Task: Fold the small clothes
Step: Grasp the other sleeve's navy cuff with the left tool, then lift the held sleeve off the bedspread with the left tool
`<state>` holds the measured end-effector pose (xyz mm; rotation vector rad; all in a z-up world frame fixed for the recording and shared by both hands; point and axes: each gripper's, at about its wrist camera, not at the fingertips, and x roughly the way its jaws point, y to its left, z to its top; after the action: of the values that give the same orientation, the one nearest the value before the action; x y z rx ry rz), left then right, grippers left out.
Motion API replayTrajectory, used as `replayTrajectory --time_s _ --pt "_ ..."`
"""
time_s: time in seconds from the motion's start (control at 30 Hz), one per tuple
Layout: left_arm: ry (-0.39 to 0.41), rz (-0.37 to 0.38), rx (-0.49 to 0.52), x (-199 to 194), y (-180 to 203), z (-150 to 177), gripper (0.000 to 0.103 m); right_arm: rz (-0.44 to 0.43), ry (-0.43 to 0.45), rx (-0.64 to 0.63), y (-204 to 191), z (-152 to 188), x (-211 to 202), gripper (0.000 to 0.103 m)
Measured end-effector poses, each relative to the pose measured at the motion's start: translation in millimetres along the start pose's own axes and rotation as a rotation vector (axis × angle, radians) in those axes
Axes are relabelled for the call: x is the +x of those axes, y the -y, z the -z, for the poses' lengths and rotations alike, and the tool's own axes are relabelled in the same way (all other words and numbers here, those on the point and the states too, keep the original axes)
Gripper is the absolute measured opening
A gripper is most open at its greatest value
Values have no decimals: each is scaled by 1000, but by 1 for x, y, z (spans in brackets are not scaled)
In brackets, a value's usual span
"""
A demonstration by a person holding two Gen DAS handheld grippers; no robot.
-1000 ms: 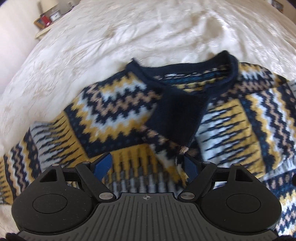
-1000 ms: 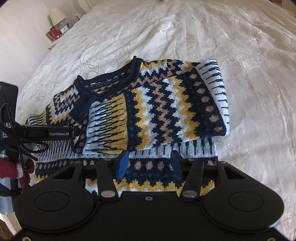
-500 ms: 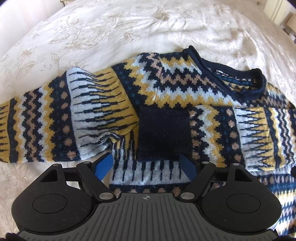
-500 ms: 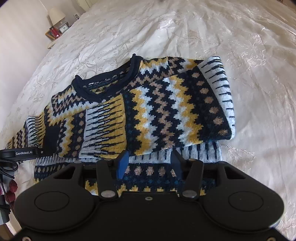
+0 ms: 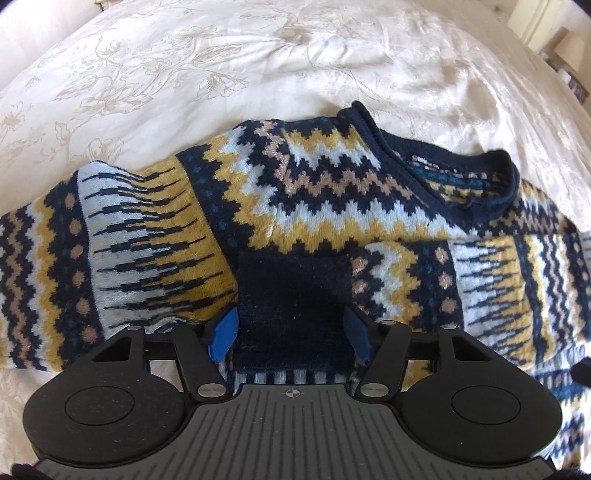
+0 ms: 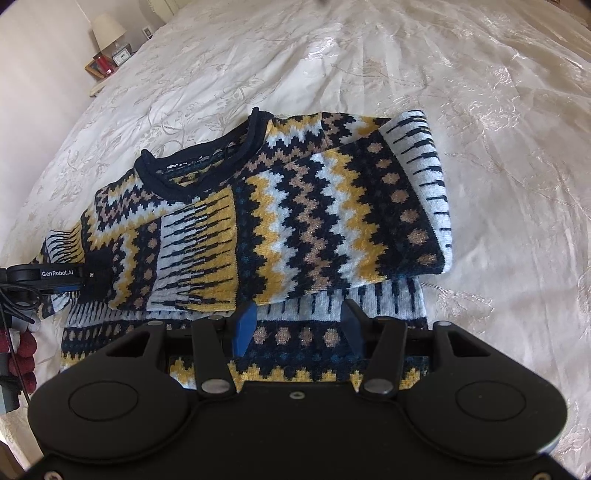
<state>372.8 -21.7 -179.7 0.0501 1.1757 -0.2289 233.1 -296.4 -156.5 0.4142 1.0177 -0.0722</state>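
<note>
A knitted sweater (image 5: 317,192) with navy, yellow, white and tan zigzags lies on the bed, collar (image 5: 458,173) away from me. Its right sleeve (image 6: 332,218) is folded across the chest. The left sleeve lies folded inward, with its plain navy cuff (image 5: 291,295) on the body. My left gripper (image 5: 290,334) is open, its blue pads on either side of that cuff. My right gripper (image 6: 299,325) is open and empty, just above the sweater's lower hem (image 6: 295,369). The left gripper also shows at the left edge of the right wrist view (image 6: 55,277).
The bed is covered with a cream floral bedspread (image 6: 498,147). A bedside table with a lamp (image 6: 107,29), a small clock and a red object stands at the far left corner. Cables and a red sleeve show at the left edge (image 6: 18,339).
My left gripper has moved closer over the sweater's left side; the sleeve has gone from gathered at the chest to lying flat. The right gripper has barely moved.
</note>
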Motion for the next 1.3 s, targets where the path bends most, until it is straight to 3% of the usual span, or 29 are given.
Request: replayTrajectory --time_s 0.07,0.13,0.17,0.3,0.37,0.6,0.73,0.9,1.13,1.3 --pt "21 -4 -23 -3 -2 1 28 0 0 0 0 0 0 58" --pt "45 -9 -23 -9 -2 1 12 0 2 3 2 -1 0 58" --pt "62 -7 -23 -15 -1 2 10 0 4 3 2 -1 -1 58" --pt "173 -16 -4 -50 0 2 10 1 14 -3 5 -1 -5 58" --pt "192 -21 -16 -58 -4 1 10 2 27 -11 9 -5 -8 58" --pt "107 -24 -85 -30 -24 -5 10 19 68 -7 34 -38 4 61" --pt "53 -66 -86 -8 -28 2 15 39 68 -12 43 -58 24 61" --pt "46 -89 -50 1 -28 2 30 98 18 -2 61 -75 52 61" --pt "33 -52 -40 -5 -33 0 35 107 17 -3 55 -72 44 65" --pt "39 -15 -56 -29 -36 21 40 83 22 -36 41 -50 16 71"
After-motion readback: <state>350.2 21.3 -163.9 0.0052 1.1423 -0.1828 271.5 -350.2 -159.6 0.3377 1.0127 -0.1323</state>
